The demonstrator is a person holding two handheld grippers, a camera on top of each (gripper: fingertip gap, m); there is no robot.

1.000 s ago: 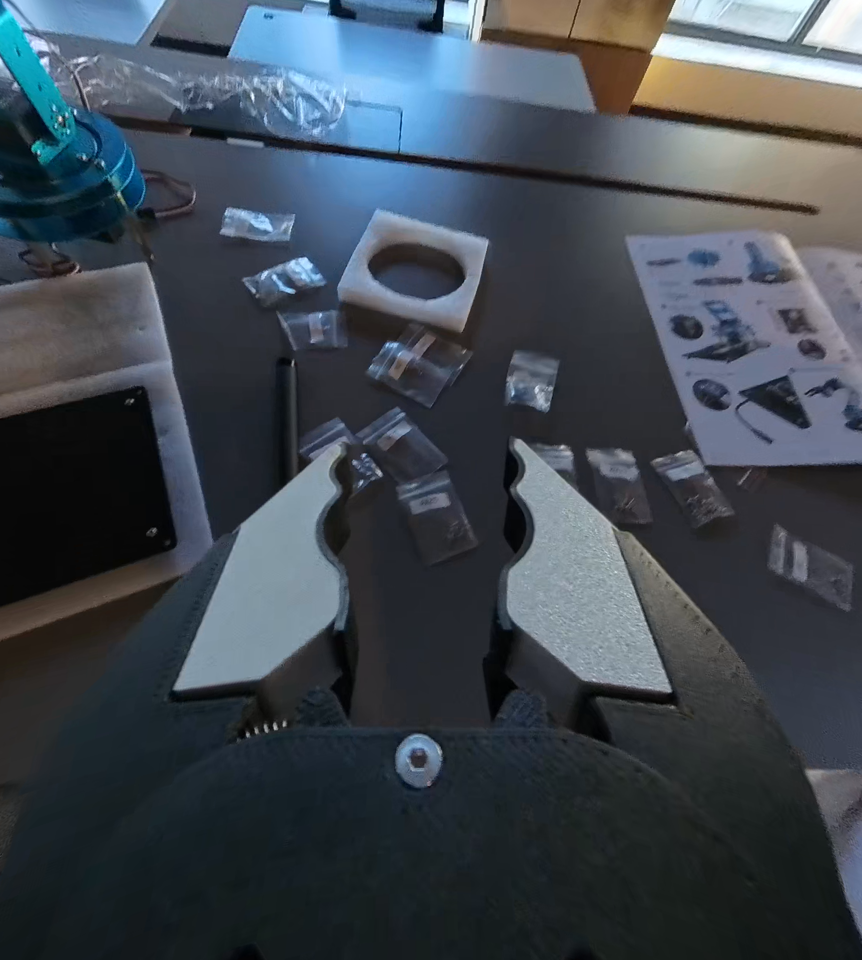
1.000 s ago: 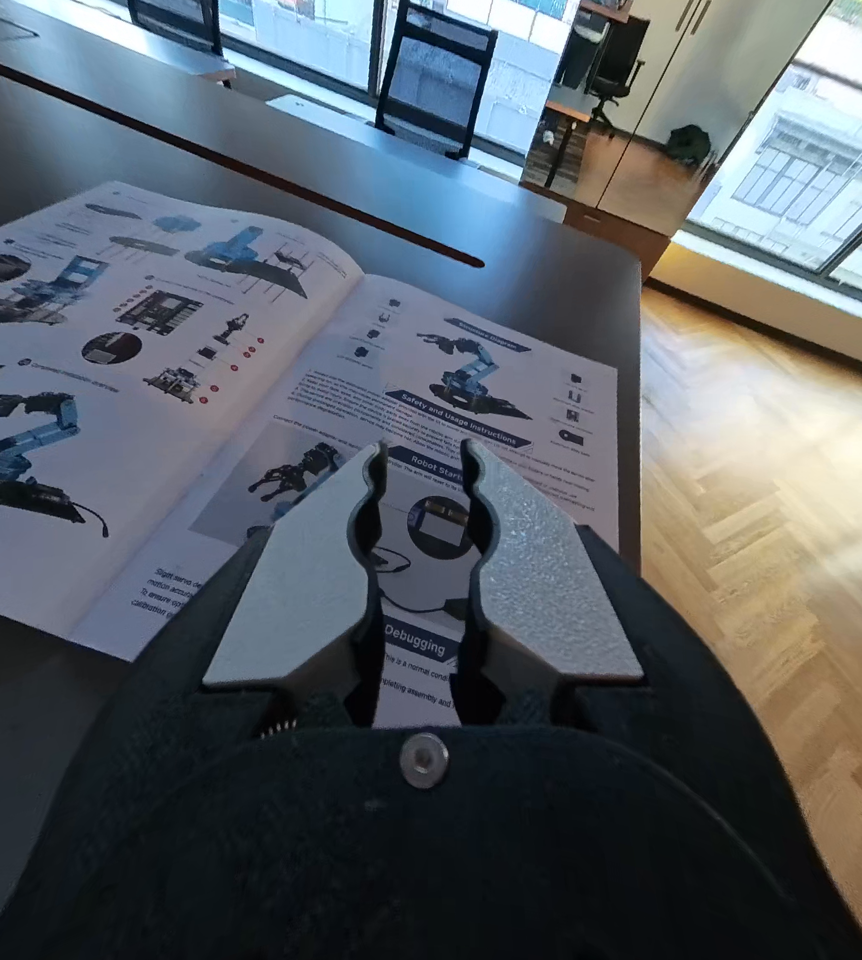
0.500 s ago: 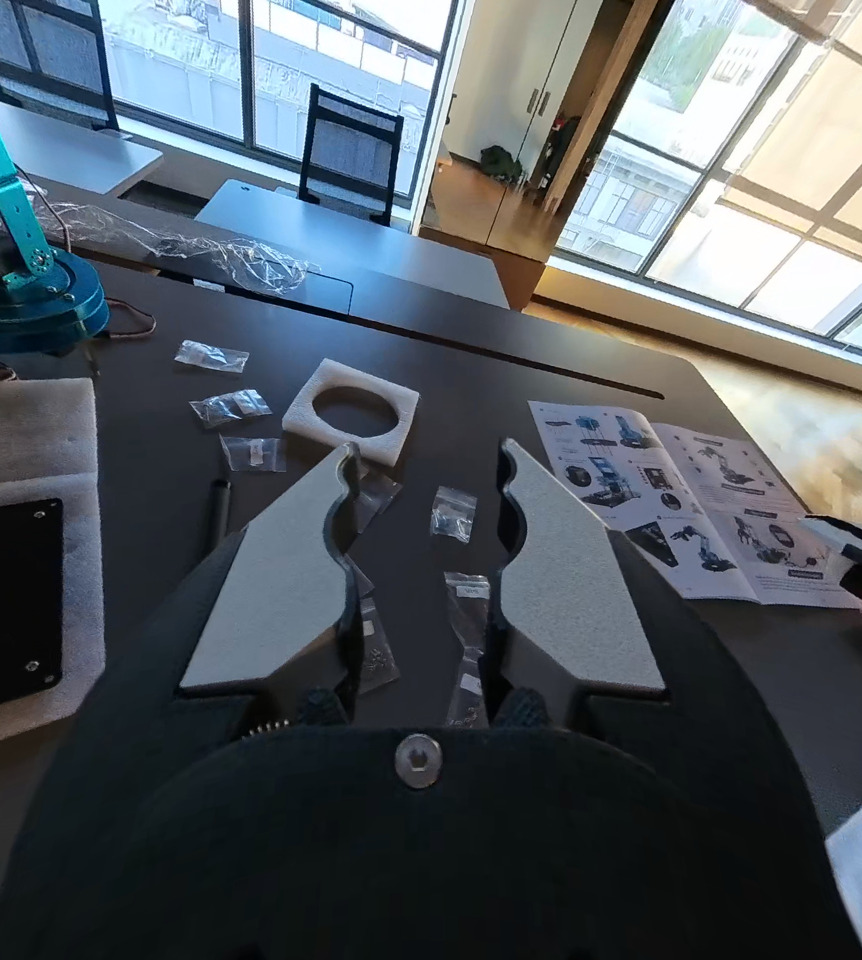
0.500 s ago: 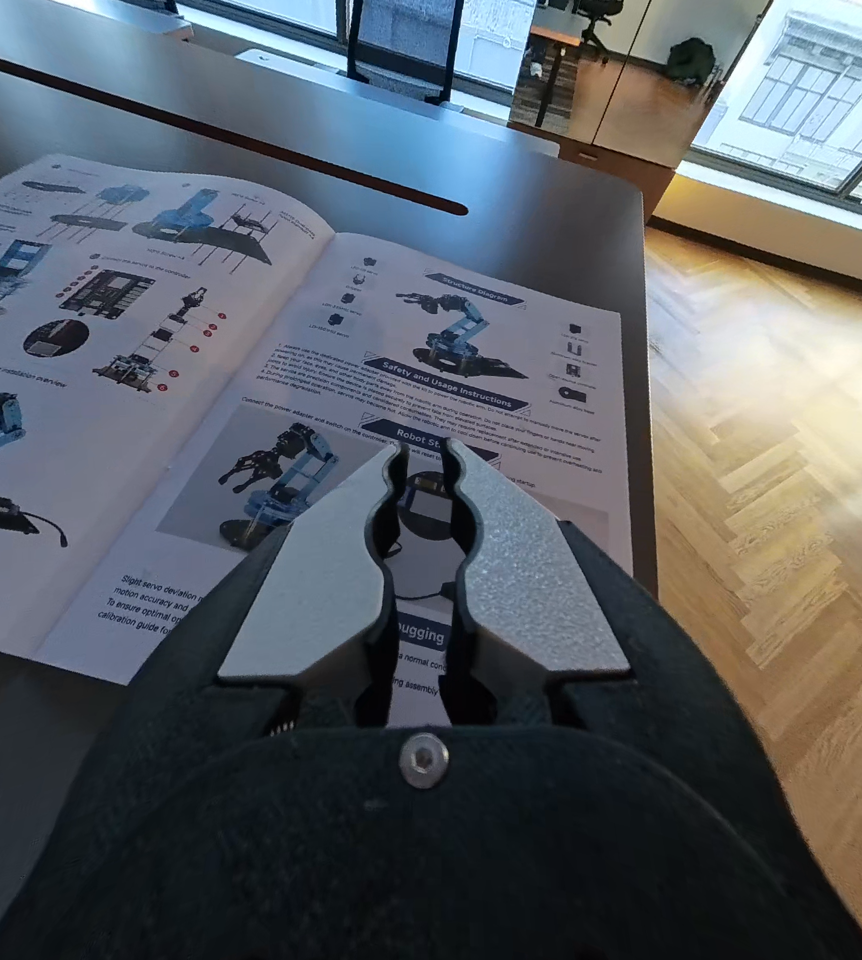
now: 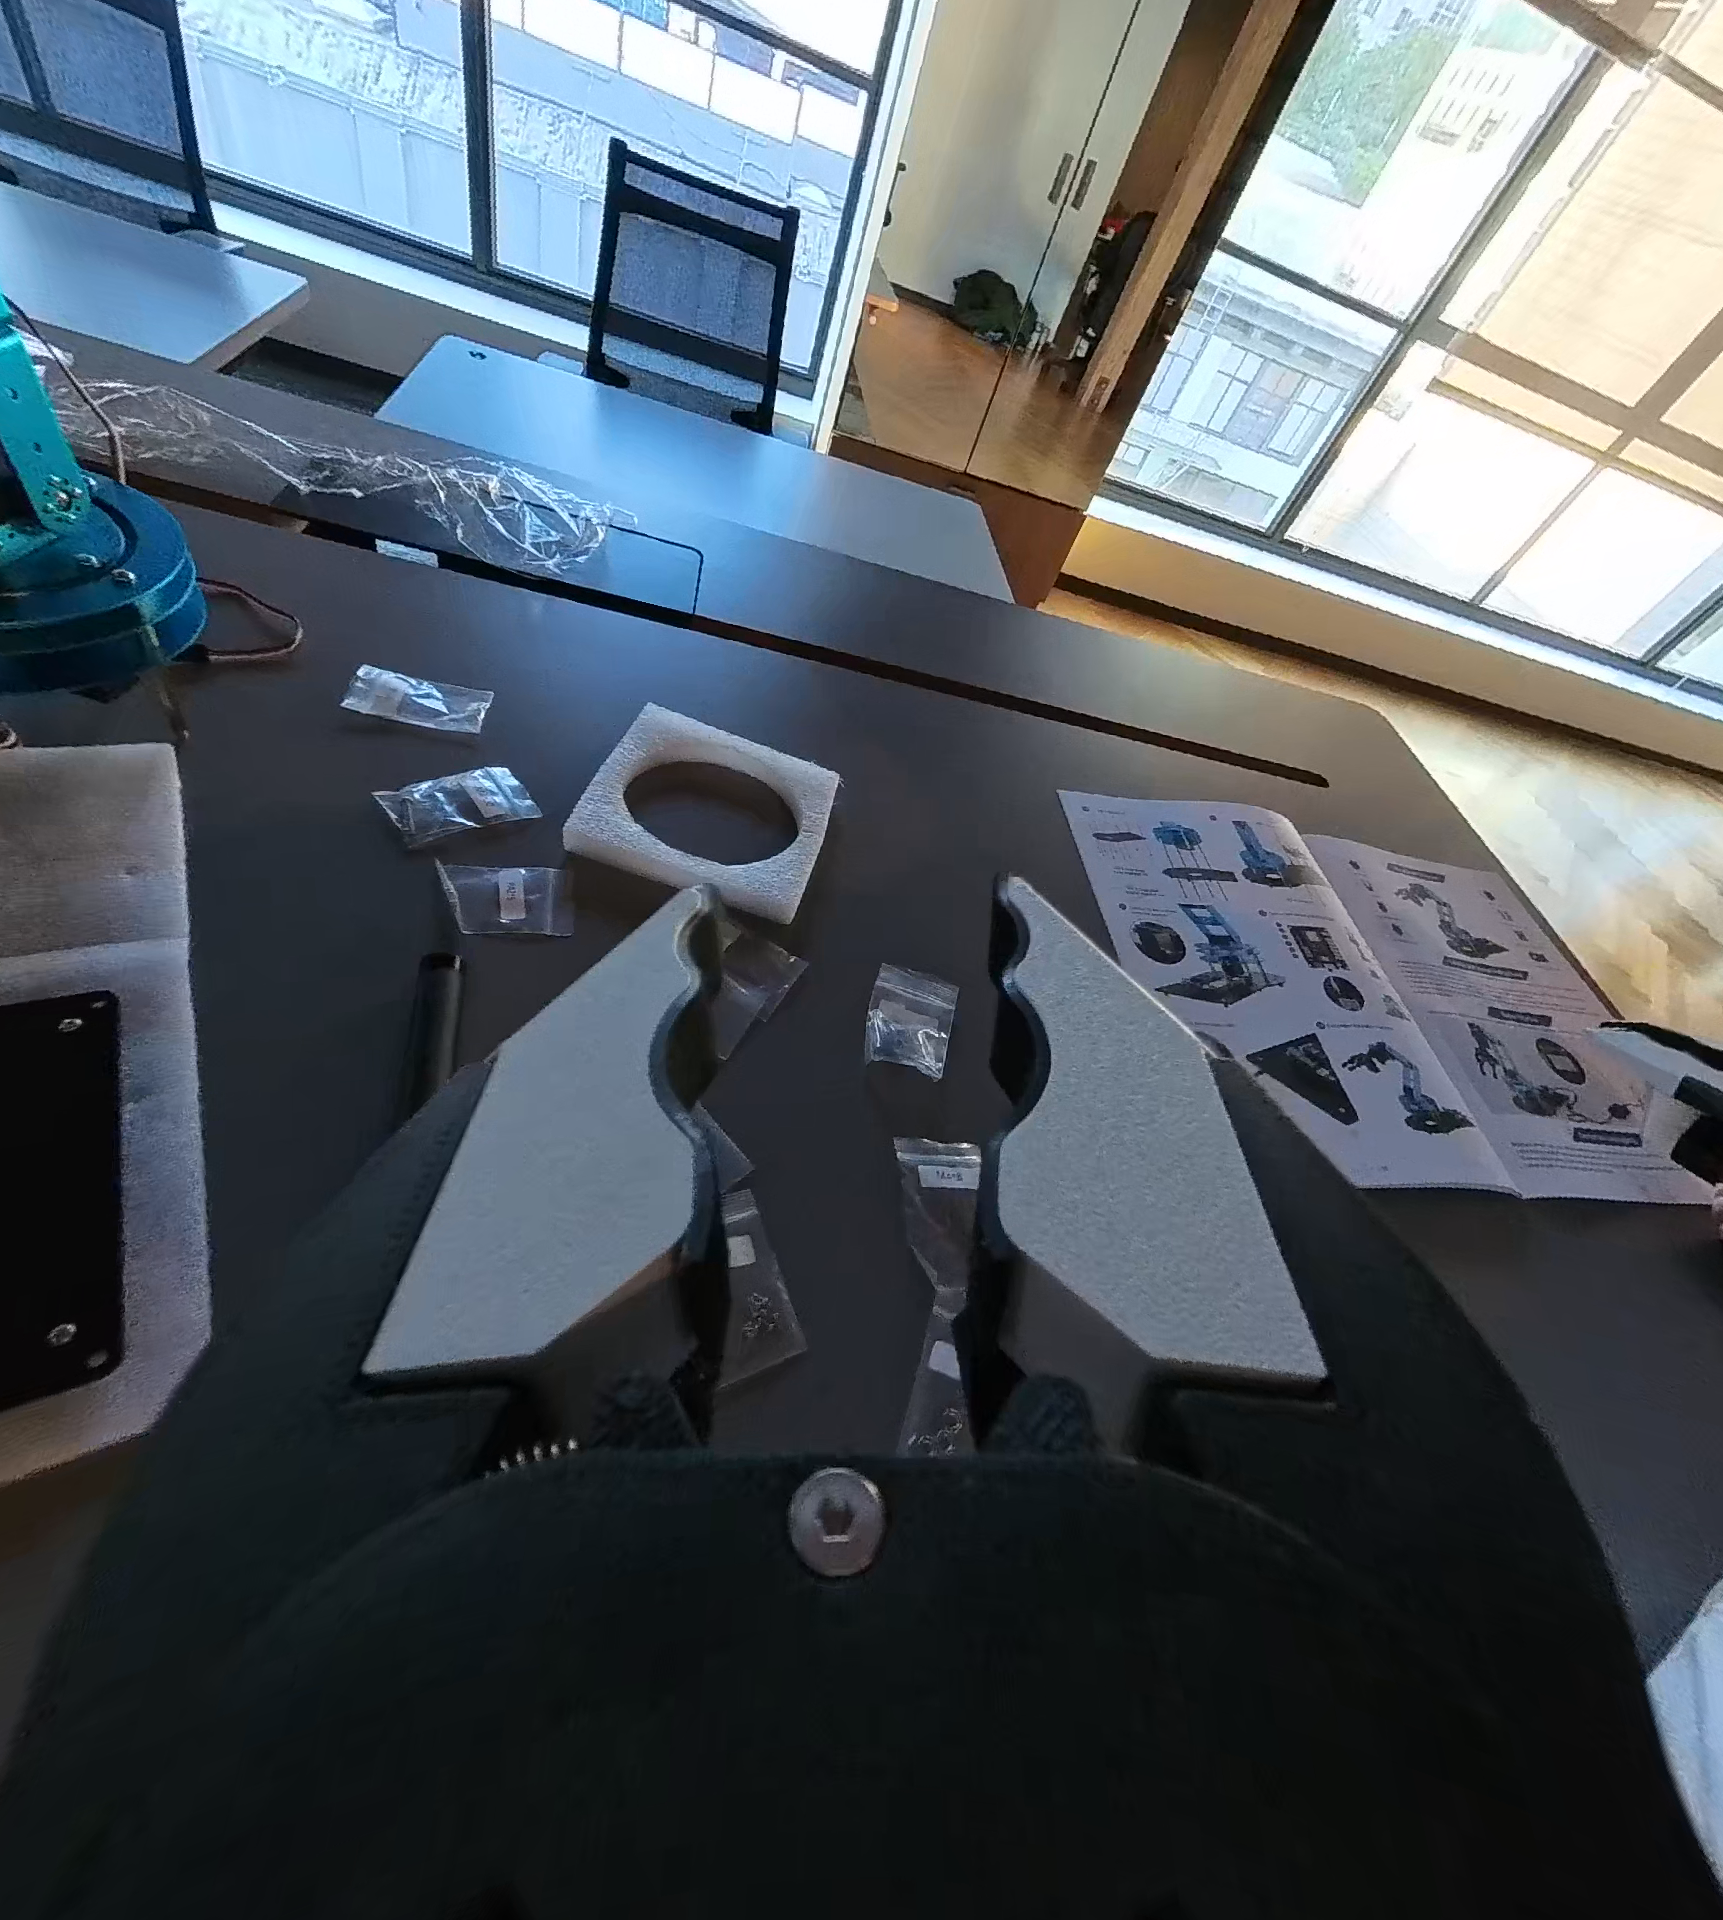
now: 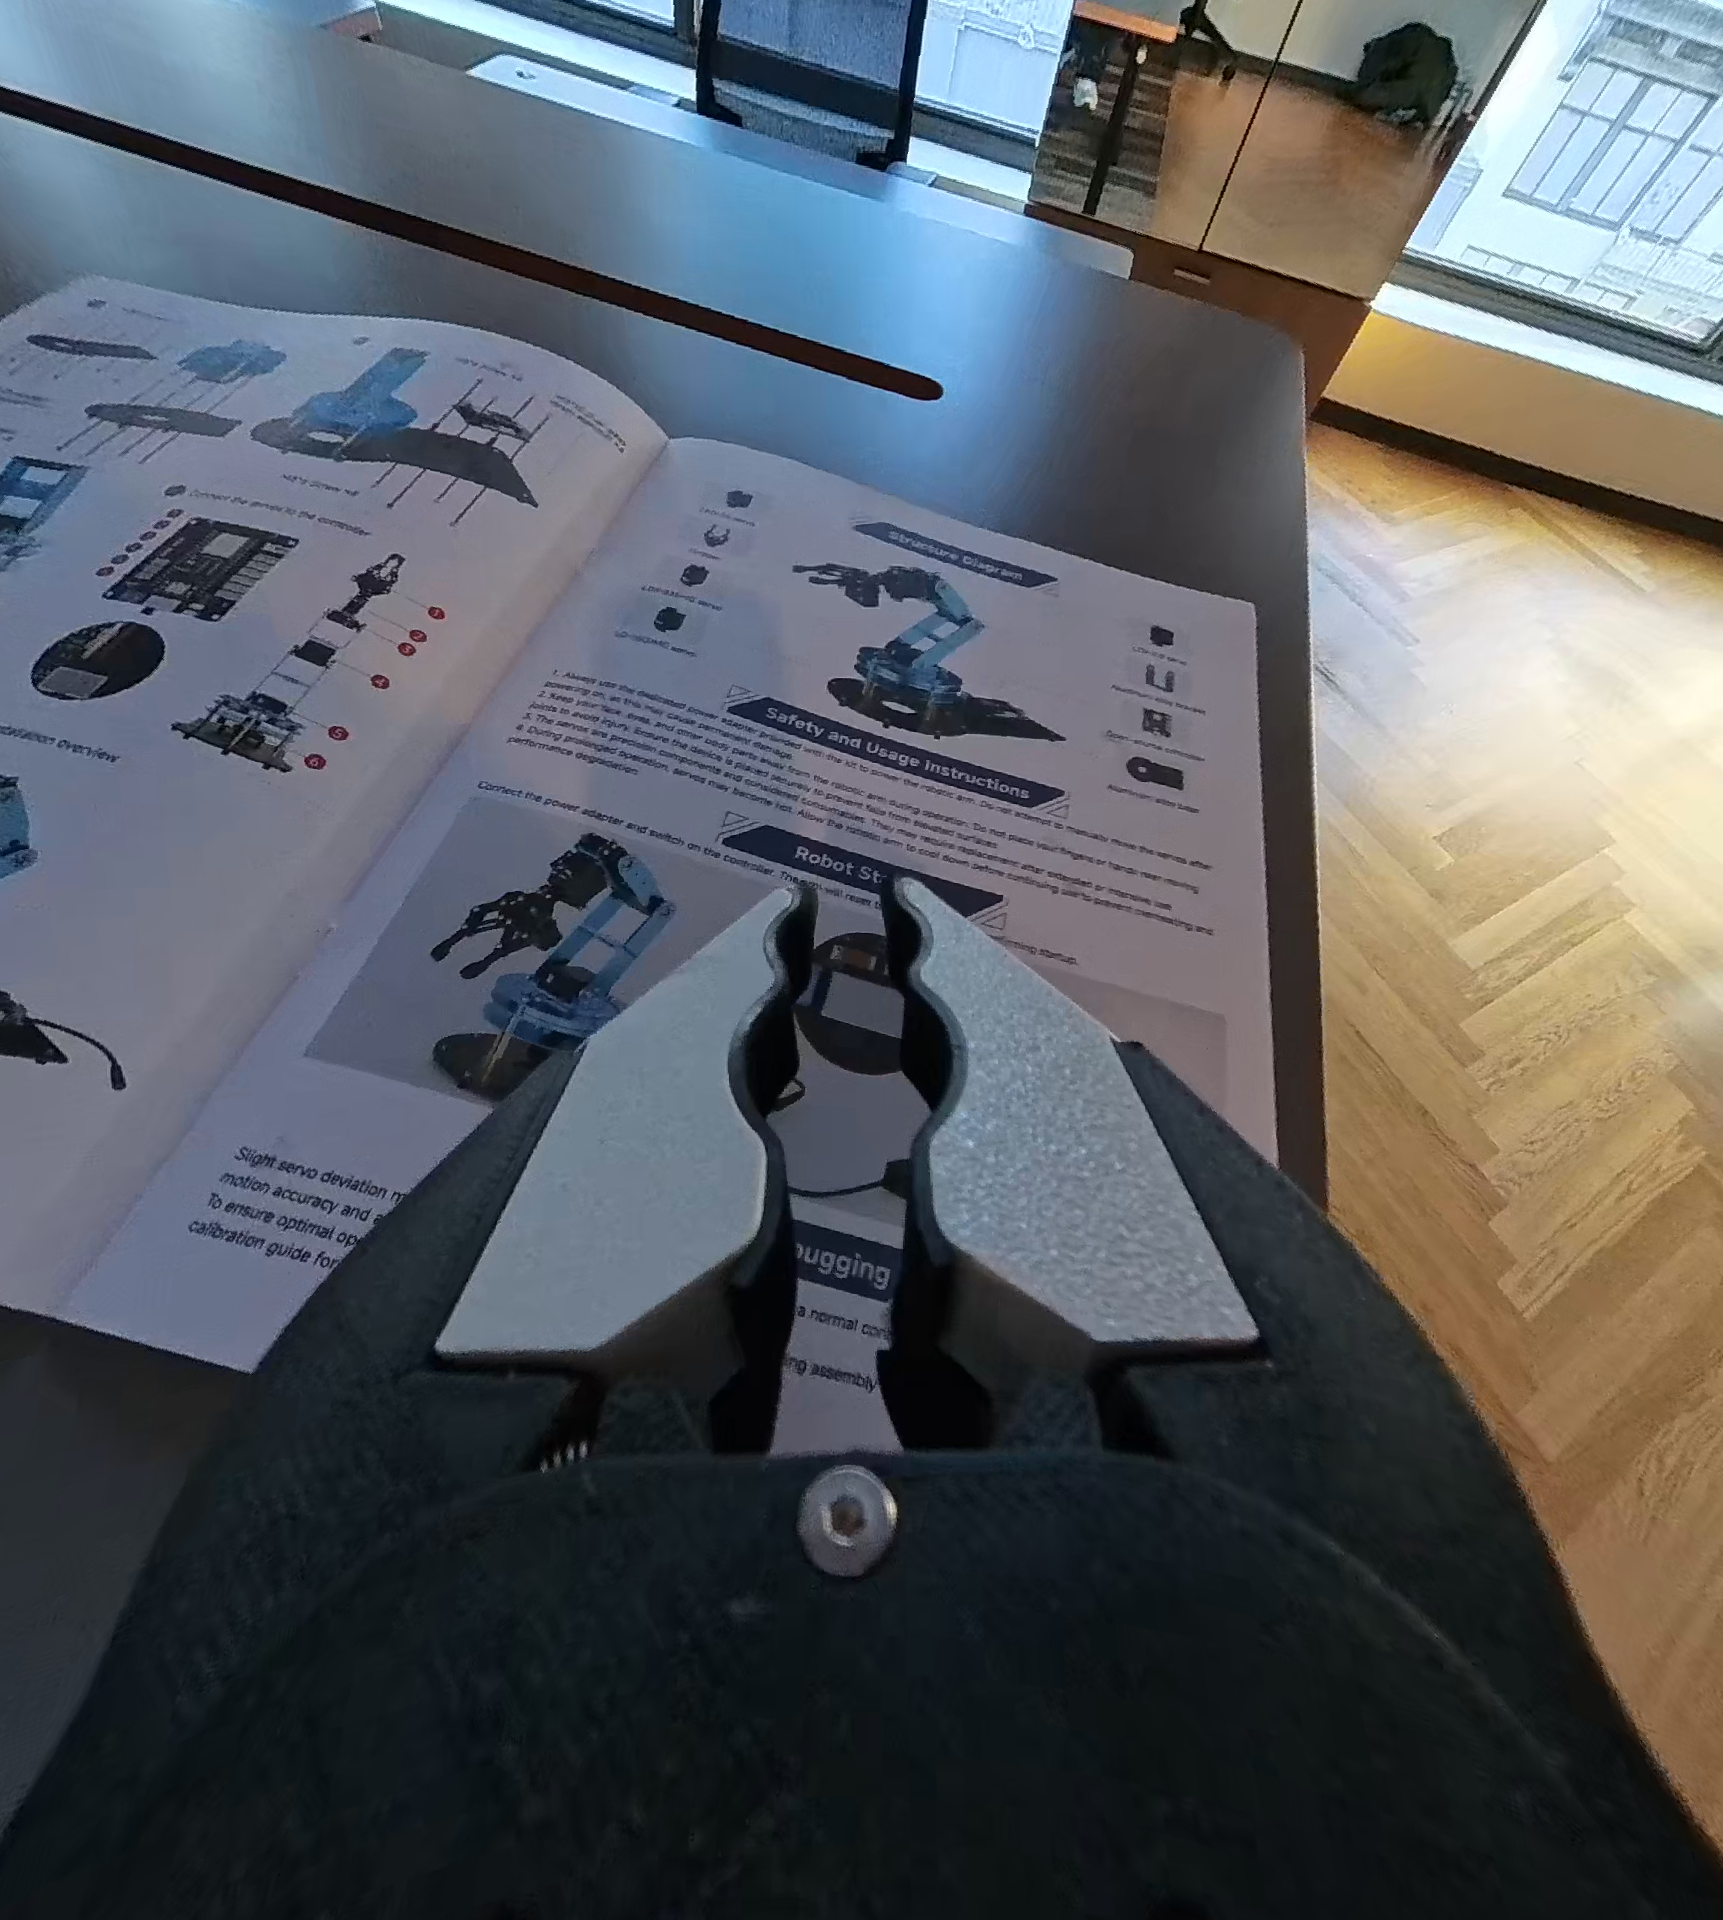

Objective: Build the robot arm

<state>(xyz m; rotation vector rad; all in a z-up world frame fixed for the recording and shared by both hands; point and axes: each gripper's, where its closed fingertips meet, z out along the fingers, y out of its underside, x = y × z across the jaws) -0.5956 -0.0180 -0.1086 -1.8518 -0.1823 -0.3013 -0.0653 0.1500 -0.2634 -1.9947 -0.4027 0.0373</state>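
My left gripper (image 5: 855,891) is open and empty, held above a dark table (image 5: 992,748). Several small clear bags of parts lie under and between its fingers, one of them (image 5: 907,1016) just past the tips and another (image 5: 935,1195) by the right finger. A white foam square with a round hole (image 5: 618,821) lies just beyond the tips. My right gripper (image 6: 849,888) holds nothing. Its jaws are nearly closed with a narrow gap, and it hovers over the right page of an open manual (image 6: 317,727). It also shows from the side in the left wrist view (image 5: 1667,1060).
A blue robot arm base (image 5: 36,592) stands at far left, with crumpled plastic wrap (image 5: 421,488) behind it. A black plate (image 5: 5,1164) rests on a white foam sheet (image 5: 36,852). A black rod (image 5: 436,1018) lies nearby. The table's right edge (image 6: 1298,727) drops to a wood floor (image 6: 1563,935).
My left gripper has pulled up and back from the bags and tilted up toward the windows. My right gripper's jaws have narrowed and it has moved slightly forward over the manual.
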